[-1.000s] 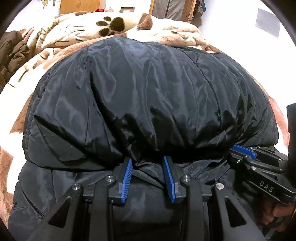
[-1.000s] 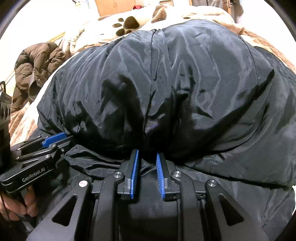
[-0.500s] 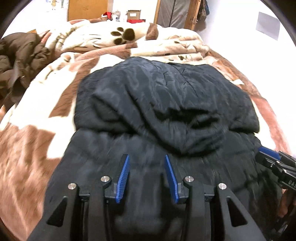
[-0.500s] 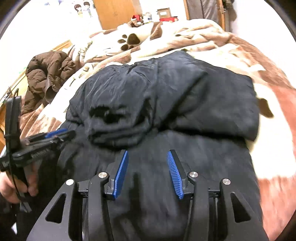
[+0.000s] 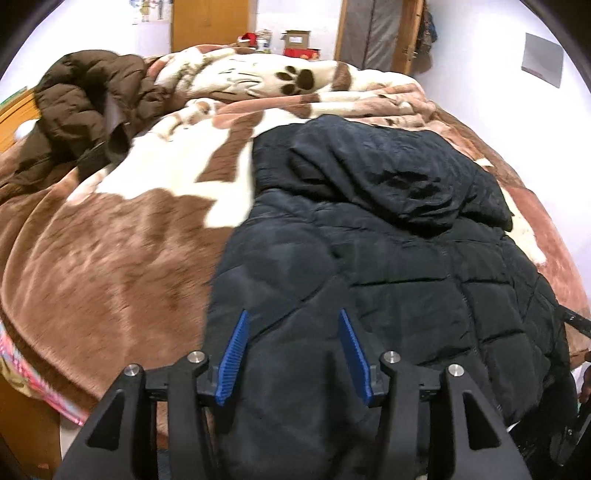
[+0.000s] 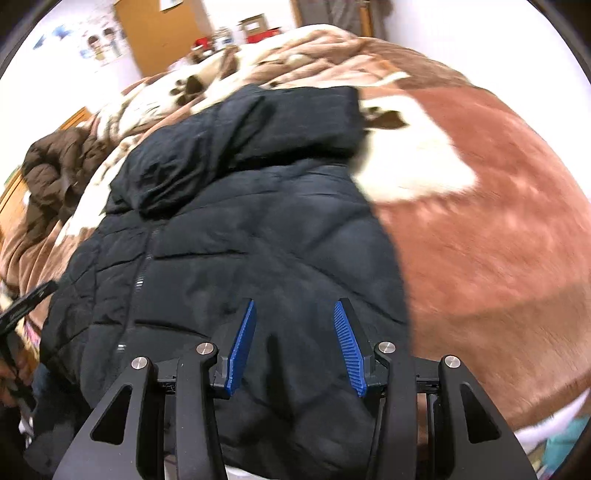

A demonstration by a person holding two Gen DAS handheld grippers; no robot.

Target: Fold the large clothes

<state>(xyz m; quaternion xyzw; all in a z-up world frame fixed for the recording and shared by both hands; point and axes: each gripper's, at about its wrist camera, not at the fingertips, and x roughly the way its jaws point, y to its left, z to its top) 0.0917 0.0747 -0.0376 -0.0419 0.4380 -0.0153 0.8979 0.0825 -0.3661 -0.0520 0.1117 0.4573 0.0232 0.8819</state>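
Black jacket (image 5: 388,266) flat on blanket (image 5: 110,251) — unheld.

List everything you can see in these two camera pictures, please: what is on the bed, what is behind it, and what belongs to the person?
black puffer coat: one, black, on the near part of the bed, its top part folded over
blanket: one, brown and white with paw prints, covering the bed
brown jacket: one, dark brown, crumpled at the bed's far left
cardboard box: one, tan, behind the bed by the wall
door: one, wooden, back wall
left gripper: one, black with blue pads, jaws opening over the coat with nothing clamped
right gripper: one, same colours, jaws opening over the coat with nothing clamped
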